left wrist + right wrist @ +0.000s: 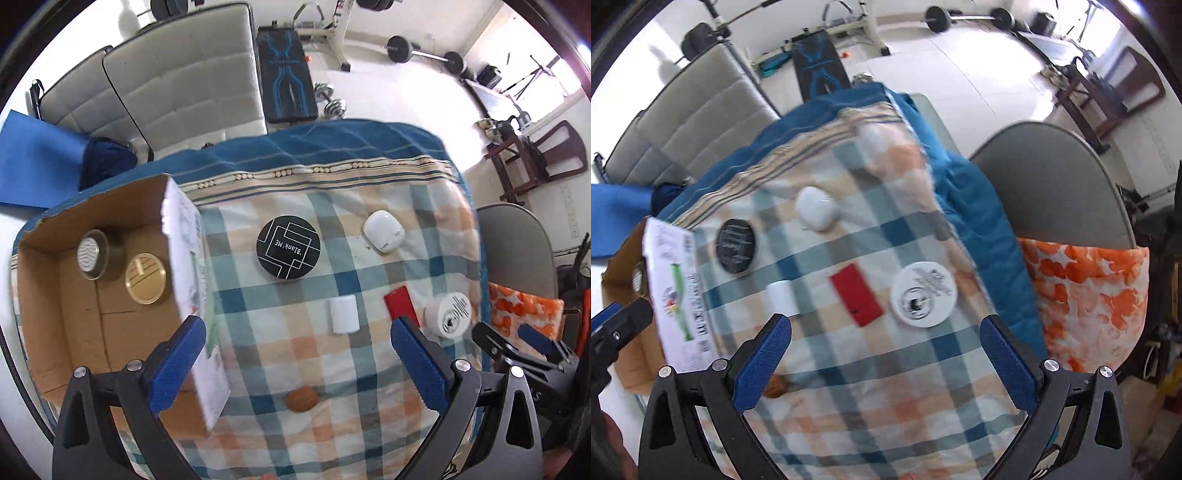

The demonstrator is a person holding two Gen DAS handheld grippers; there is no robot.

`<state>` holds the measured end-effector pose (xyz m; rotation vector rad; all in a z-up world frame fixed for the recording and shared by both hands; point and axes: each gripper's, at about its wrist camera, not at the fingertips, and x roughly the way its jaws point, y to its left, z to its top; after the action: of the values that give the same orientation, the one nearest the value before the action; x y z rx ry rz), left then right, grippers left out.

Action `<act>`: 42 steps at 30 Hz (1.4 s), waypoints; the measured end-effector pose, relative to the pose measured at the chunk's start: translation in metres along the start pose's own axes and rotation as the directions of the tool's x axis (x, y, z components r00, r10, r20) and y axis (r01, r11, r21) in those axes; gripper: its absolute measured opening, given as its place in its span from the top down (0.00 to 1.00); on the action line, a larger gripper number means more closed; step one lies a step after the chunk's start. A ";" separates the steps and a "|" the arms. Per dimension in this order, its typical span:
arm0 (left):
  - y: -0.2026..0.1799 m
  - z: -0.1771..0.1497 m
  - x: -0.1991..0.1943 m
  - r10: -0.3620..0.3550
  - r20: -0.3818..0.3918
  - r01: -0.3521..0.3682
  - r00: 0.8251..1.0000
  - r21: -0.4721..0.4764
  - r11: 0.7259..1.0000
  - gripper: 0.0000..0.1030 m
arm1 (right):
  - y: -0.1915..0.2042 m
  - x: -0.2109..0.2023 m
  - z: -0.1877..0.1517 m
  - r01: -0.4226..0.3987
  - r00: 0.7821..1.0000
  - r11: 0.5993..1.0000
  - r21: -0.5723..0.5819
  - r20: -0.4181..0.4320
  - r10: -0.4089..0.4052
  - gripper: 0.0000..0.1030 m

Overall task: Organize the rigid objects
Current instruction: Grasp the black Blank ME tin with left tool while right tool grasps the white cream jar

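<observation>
On the checked cloth lie a black round disc, a white rounded case, a small white block, a red flat card, a white round tin and a brown nut-like piece. The cardboard box at the left holds a gold round tin and a metal tin. My left gripper hangs open above the cloth, near the box's white flap. My right gripper is open too, above the red card and the white tin.
The cloth drapes over a table edge at the right, beside a grey chair with an orange patterned cushion. White padded panels, a black bench and barbells stand on the floor behind.
</observation>
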<state>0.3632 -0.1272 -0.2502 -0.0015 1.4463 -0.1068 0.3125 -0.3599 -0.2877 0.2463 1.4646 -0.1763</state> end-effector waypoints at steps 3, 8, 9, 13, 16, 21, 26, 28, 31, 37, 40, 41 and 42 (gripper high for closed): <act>-0.004 0.020 0.038 0.039 -0.053 -0.039 0.998 0.005 0.999 0.00 | -0.018 0.032 0.007 0.021 0.999 0.999 0.040 -0.050 -0.019 0.00; -0.004 0.038 0.083 0.085 -0.134 -0.082 0.987 0.023 0.996 0.00 | -0.027 0.086 0.012 0.040 0.989 0.994 0.101 -0.143 -0.025 0.00; -0.004 0.040 0.091 0.092 -0.146 -0.089 0.985 0.026 0.996 0.00 | -0.027 0.095 0.013 0.039 0.987 0.993 0.108 -0.157 -0.022 0.00; -0.004 0.046 0.115 0.113 -0.183 -0.107 0.977 0.042 0.993 0.00 | -0.027 0.122 0.017 0.041 0.980 0.989 0.144 -0.196 -0.012 0.00; -0.002 0.052 0.133 0.121 -0.214 -0.114 0.969 0.046 0.992 0.00 | -0.028 0.132 0.022 0.051 0.977 0.985 0.168 -0.212 -0.014 0.14; -0.001 0.064 0.154 0.104 -0.238 -0.096 0.966 0.043 0.994 0.00 | -0.029 0.141 0.024 0.047 0.971 0.982 0.181 -0.238 -0.002 0.31; -0.003 0.067 0.165 0.133 -0.224 -0.114 0.966 0.095 0.989 0.27 | -0.030 0.141 0.017 0.021 0.968 0.987 0.161 -0.251 0.020 0.31; -0.004 0.064 0.163 0.133 -0.200 -0.113 0.971 0.107 0.988 0.27 | -0.029 0.139 0.010 0.018 0.966 0.989 0.144 -0.259 0.020 0.31; -0.006 0.050 0.160 0.113 -0.213 -0.088 0.970 0.125 0.988 0.27 | -0.028 0.135 -0.004 0.011 0.964 0.992 0.126 -0.266 0.023 0.32; -0.010 0.003 0.153 0.101 -0.264 -0.054 0.959 0.178 0.983 0.27 | -0.012 0.132 -0.036 -0.019 0.950 0.999 0.049 -0.311 0.034 0.32; -0.006 -0.020 0.152 0.103 -0.288 -0.050 0.952 0.188 0.981 0.27 | 0.002 0.137 -0.050 -0.027 0.945 1.000 0.007 -0.327 0.028 0.32; -0.003 -0.026 0.153 0.101 -0.298 -0.047 0.949 0.184 0.982 0.27 | 0.006 0.140 -0.051 -0.027 0.944 1.000 0.000 -0.330 0.026 0.32; 0.001 -0.032 0.154 0.094 -0.308 -0.041 0.947 0.173 0.984 0.27 | 0.009 0.141 -0.052 -0.023 0.944 1.000 -0.010 -0.329 0.018 0.31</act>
<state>0.3500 -0.1355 -0.4065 0.2092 1.7517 -0.1758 0.2795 -0.3332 -0.4324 0.2898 1.7946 -0.1113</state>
